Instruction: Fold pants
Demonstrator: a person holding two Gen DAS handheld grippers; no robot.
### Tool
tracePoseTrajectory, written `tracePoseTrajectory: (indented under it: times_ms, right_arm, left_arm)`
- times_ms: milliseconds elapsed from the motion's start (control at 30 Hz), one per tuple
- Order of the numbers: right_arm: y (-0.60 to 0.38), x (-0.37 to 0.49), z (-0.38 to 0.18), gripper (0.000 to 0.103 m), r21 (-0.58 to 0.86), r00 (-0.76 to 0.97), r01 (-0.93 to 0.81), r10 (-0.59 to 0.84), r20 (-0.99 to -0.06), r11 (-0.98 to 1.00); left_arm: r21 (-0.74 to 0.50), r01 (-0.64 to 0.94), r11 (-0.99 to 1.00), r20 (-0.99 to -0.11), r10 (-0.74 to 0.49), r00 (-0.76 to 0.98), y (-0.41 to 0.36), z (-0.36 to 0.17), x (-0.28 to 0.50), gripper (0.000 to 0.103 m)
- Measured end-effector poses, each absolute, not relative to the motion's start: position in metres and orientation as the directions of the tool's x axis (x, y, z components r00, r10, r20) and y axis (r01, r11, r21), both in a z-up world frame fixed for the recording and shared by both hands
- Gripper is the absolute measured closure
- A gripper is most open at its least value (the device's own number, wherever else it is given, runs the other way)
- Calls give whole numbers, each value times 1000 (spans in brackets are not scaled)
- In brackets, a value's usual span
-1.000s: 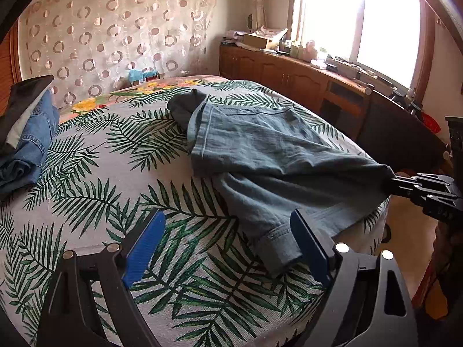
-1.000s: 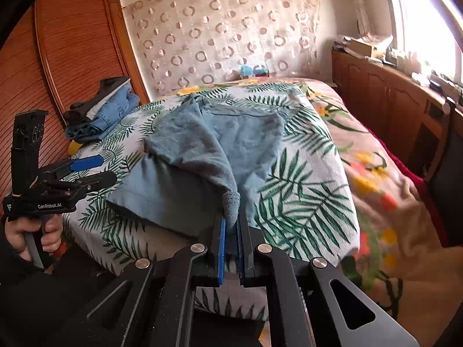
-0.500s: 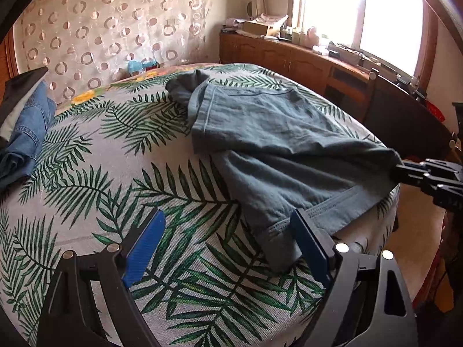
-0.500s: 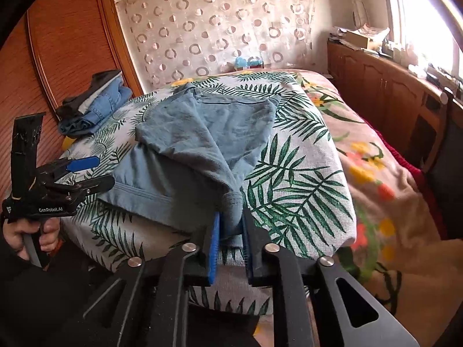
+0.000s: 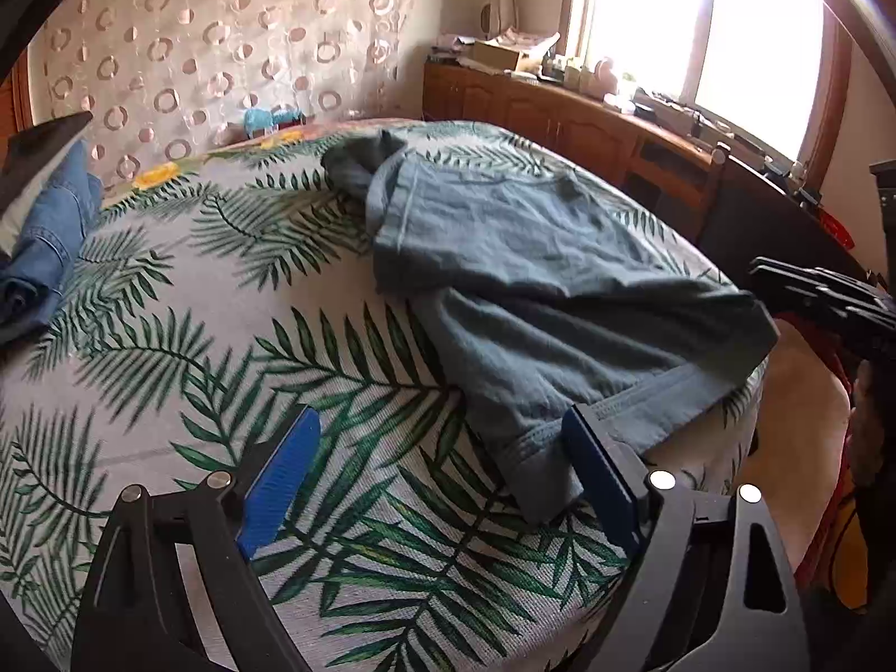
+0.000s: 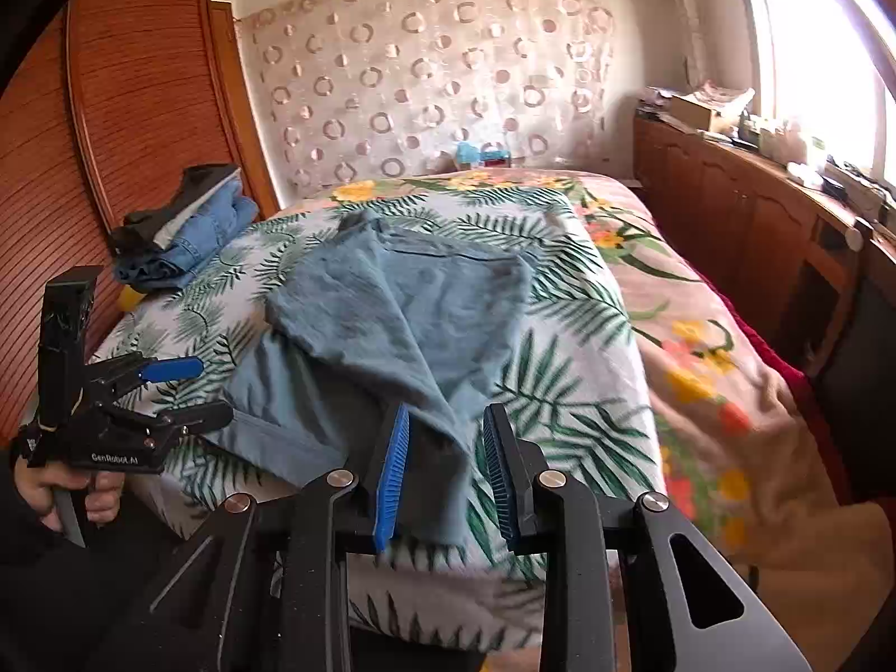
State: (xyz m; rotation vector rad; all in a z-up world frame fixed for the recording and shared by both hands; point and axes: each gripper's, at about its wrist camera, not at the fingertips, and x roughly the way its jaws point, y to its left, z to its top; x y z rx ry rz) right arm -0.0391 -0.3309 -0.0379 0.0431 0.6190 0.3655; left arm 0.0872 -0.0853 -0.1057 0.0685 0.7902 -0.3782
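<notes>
Right gripper (image 6: 445, 473) jaws opening – pants (image 6: 392, 313) hem between them, pads clear; should back off straight. Left gripper (image 5: 442, 476) wide open, empty – hem just right of centre.

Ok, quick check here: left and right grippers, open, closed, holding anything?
Left gripper: open wide, holding nothing; a pants hem lies by one finger.
Right gripper: fingers opening, pants leg end between them, no longer pinched.
</notes>
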Motion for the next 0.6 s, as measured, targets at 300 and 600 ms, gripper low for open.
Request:
tracePoseTrajectory:
  times_ms: [300,600]
  right_arm:
    - [-295,-4,-43,72,134,714,-416,414,-565,900]
    - [-273,36,-45,69,169,662,-469,471,-583,867]
  left_arm:
    - [-59,320,946,-657,-278,701,-66,-77,84,14]
    - [-59,277,959,-632,-251,734,-46,-65,82,14]
